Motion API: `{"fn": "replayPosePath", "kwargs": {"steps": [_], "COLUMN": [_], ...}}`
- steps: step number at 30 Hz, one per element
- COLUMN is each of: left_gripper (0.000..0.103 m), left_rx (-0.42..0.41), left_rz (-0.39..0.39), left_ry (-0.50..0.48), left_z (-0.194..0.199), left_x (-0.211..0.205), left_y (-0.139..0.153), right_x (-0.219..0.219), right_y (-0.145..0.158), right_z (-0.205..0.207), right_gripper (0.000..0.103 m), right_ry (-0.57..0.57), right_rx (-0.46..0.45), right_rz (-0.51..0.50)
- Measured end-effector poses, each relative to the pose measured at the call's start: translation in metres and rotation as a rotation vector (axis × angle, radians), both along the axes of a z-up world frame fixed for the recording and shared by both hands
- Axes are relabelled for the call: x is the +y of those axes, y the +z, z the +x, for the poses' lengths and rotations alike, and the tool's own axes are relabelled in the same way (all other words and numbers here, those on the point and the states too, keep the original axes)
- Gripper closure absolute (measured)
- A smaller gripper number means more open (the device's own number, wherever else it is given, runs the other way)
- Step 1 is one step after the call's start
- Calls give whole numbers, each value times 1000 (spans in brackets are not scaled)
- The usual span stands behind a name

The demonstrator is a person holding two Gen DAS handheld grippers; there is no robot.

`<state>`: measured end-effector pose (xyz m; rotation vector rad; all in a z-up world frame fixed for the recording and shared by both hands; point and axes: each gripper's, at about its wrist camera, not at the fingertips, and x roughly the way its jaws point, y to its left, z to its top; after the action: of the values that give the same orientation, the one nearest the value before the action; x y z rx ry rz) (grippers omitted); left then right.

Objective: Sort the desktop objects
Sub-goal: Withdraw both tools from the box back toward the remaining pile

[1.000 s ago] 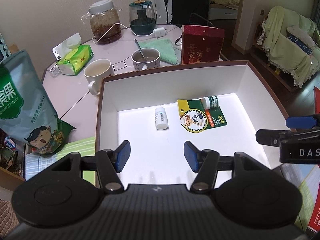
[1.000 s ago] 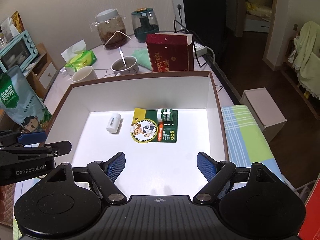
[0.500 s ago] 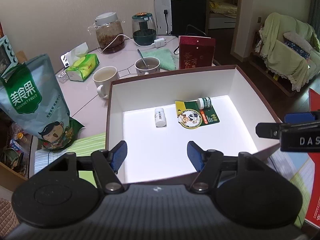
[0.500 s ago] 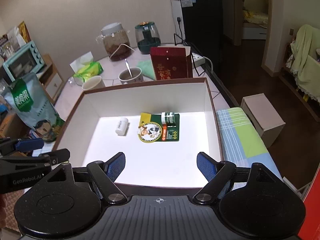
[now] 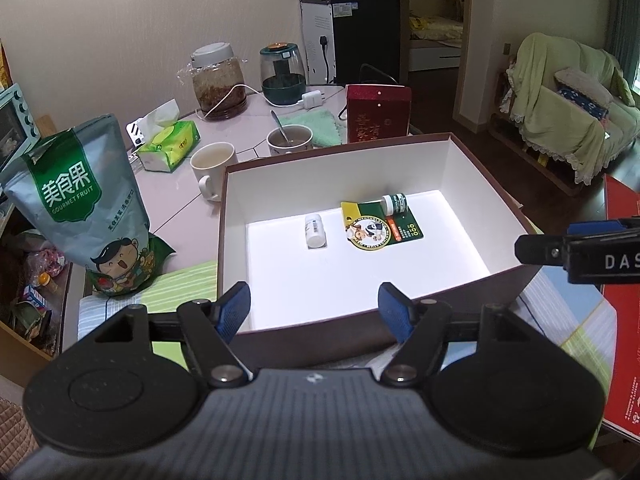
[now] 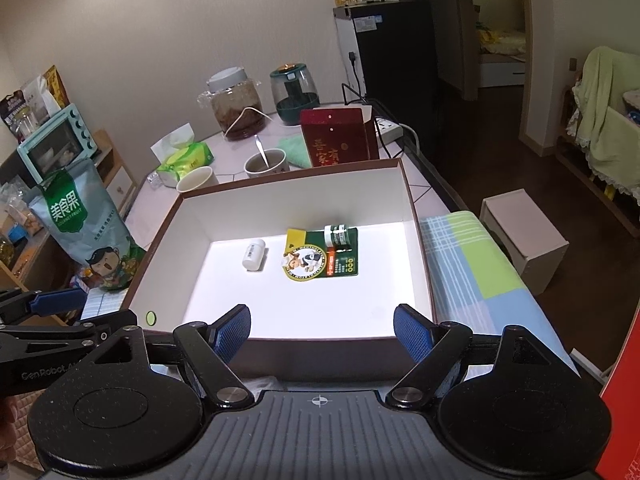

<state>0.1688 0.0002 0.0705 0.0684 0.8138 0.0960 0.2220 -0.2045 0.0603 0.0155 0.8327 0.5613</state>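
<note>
A brown box with a white inside (image 5: 460, 168) (image 6: 192, 220) sits on the table. In it lie a white pill bottle (image 5: 315, 230) (image 6: 253, 255), a green card packet (image 5: 380, 228) (image 6: 320, 258) and a small green-labelled bottle (image 5: 394, 203) (image 6: 338, 234) resting on the packet's far edge. My left gripper (image 5: 316, 312) hangs open and empty above the box's near wall. My right gripper (image 6: 322, 334) is open and empty too, over the near wall. Each gripper shows at the edge of the other's view.
Behind the box stand a red carton (image 5: 378, 114), two mugs (image 5: 212, 162) (image 5: 290, 140), a tissue pack (image 5: 168, 146), a glass jar (image 5: 218, 82) and a dark-green pot (image 5: 282, 76). A snack bag (image 5: 84, 204) stands left of the box. A checked cloth (image 6: 468, 256) lies to the right.
Both grippers have drawn back and up from the box; the box and table look smaller and more of the room shows. Nothing in the box moved. Both stay open.
</note>
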Motion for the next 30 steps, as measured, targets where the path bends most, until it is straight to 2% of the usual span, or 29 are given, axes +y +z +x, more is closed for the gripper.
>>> {"fn": "replayPosePath", "kwargs": {"steps": [13, 30], "left_gripper": [30, 30], "left_rx": [-7, 130], "left_rz": [-15, -55], "left_ry": [38, -29], "left_z": [-32, -69], "left_x": [18, 22], "left_y": [-5, -74], "right_x": [-22, -69], "right_y": [-4, -79], "right_z": [-15, -33], "right_gripper": [22, 22], "right_ry": [3, -37], "right_rx": [18, 225], "right_rz": [48, -2]}}
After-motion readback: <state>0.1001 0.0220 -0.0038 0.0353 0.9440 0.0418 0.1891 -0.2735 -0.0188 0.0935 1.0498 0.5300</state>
